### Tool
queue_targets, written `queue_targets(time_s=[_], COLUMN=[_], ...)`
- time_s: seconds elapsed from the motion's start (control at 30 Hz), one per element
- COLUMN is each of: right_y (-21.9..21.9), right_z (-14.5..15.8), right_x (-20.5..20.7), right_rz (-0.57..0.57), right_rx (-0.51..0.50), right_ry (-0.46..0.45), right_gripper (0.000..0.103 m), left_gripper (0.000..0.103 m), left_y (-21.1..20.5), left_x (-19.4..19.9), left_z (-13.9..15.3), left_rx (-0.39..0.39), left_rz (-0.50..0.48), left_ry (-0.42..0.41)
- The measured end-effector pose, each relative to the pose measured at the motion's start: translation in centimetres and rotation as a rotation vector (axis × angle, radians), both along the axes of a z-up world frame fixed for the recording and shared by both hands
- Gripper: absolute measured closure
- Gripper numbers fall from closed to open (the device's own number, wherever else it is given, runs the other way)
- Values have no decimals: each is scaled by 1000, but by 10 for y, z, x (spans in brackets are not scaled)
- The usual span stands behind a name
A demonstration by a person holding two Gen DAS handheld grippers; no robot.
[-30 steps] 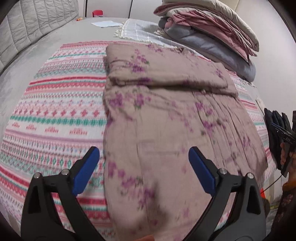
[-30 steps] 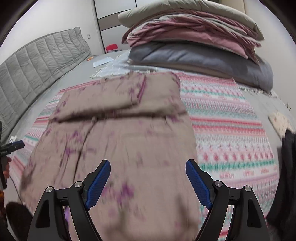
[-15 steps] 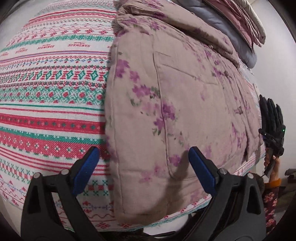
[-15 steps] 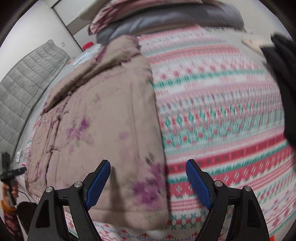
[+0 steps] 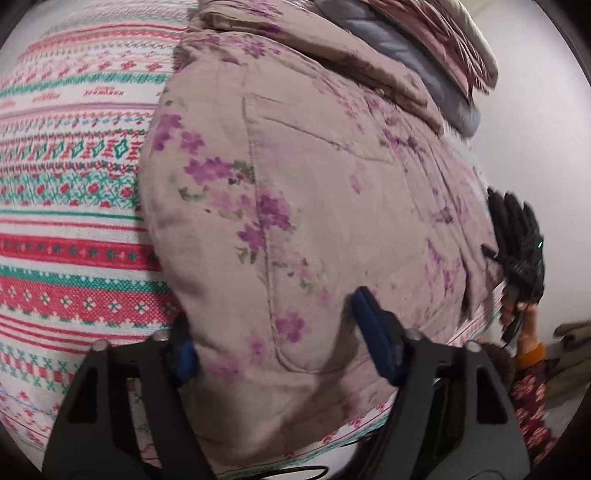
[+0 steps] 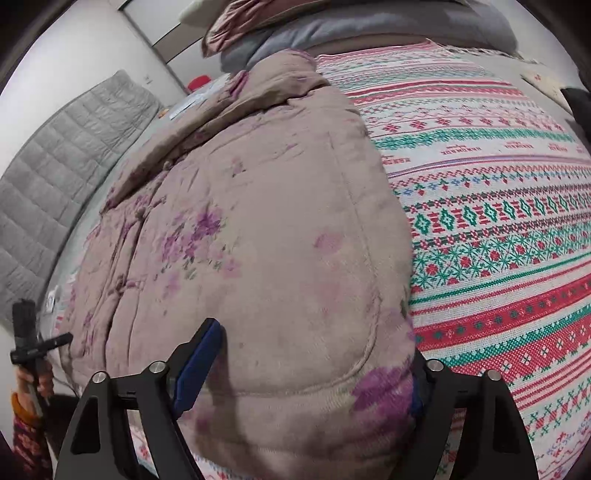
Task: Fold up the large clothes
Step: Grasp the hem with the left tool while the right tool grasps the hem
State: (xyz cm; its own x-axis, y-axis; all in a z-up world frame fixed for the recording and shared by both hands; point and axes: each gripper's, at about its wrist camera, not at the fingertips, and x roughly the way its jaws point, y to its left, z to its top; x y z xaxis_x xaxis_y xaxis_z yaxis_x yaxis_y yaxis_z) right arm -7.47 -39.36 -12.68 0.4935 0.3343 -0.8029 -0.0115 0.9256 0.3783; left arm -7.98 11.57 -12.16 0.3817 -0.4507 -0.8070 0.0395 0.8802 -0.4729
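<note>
Left gripper and right gripper (jaws spread) straddle the floral garment's near corners.

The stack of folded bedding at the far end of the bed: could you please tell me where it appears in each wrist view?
Left wrist: stack of folded bedding sits top right, beyond the floral padded garment.
Right wrist: stack runs along the top centre.
Shared landmark: the striped patterned blanket under the garment.
</note>
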Motion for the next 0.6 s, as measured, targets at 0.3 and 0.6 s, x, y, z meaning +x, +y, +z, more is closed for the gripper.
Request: queue_targets(time_s=[0.3,0.6], right_y=[-8,8], right_z=[35,145], right_x=[-10,-37], right_rz=[-50,3], right_rx=[284,432], right_ry=[-102,-379], right_gripper=[84,87], left_gripper=[83,85], left_y=[-18,-8], left_x=[-15,-54], left_z=[60,172], left_rx=[-76,-209], left_rz=[14,74], left_ry=[-195,-490])
